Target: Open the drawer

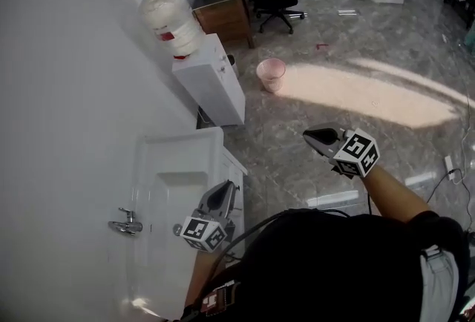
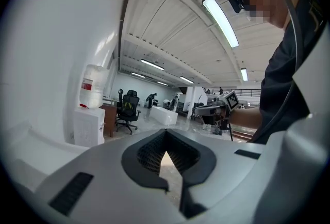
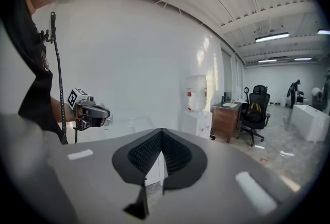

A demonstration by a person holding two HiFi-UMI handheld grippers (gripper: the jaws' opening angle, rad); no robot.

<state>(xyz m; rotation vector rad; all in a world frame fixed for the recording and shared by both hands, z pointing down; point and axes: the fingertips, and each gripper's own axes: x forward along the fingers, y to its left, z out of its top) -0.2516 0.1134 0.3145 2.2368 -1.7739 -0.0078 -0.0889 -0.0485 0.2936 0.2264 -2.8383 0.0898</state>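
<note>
Drawer not clear to me below the white sink; left gripper at its edge, right gripper above the floor, both closed, empty.

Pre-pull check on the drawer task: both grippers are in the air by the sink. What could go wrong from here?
1. The left gripper and right gripper are both shut and empty; unless they open first, they will likely just bump a handle.
2. The left gripper hangs by the sink rim; a downward reach could clip it.
3. No drawer handle shows in any view, so the approach is poorly aimed for now.
</note>
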